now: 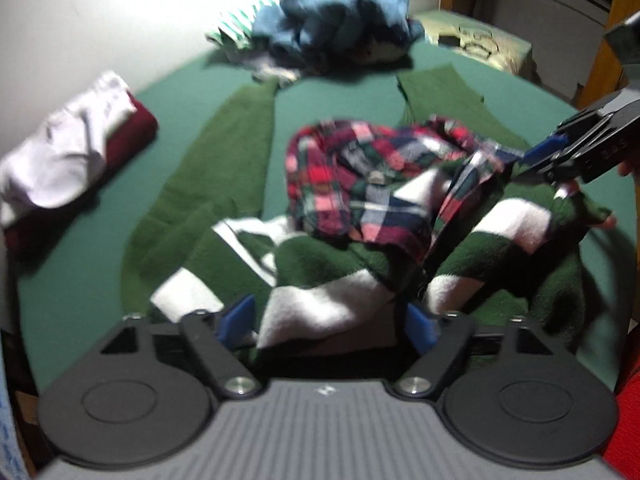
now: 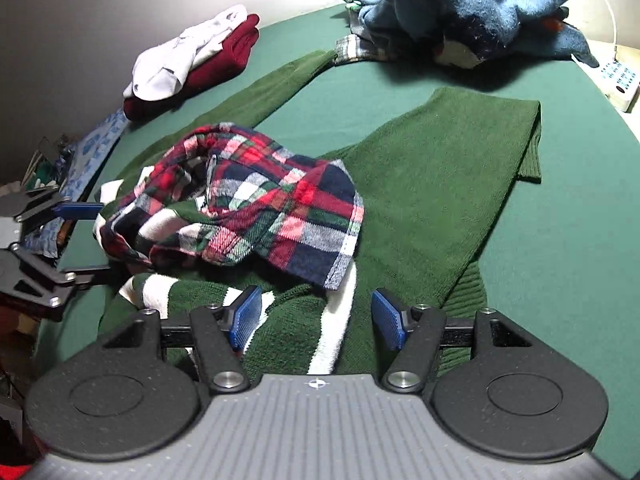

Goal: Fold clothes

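A dark green sweater (image 1: pixel 224 152) with white stripes lies spread on the green table (image 1: pixel 344 92), sleeves pointing away. A crumpled red, navy and white plaid shirt (image 1: pixel 360 176) sits on top of it. My left gripper (image 1: pixel 328 324) is open at the near hem, with striped fabric bunched between its blue pads (image 1: pixel 236 320). In the right wrist view the plaid shirt (image 2: pixel 256 200) rests on the sweater (image 2: pixel 420 184), and my right gripper (image 2: pixel 316 320) is open over a white-striped edge. The left gripper (image 2: pixel 80 240) shows at the left edge, and the right gripper (image 1: pixel 536 160) at the far right.
A heap of blue clothes (image 2: pixel 460 4) sits at the back of the table (image 2: pixel 560 240). A white garment on a folded maroon one (image 2: pixel 200 56) lies at the left by the wall. A white power strip (image 2: pixel 620 76) is at the right edge.
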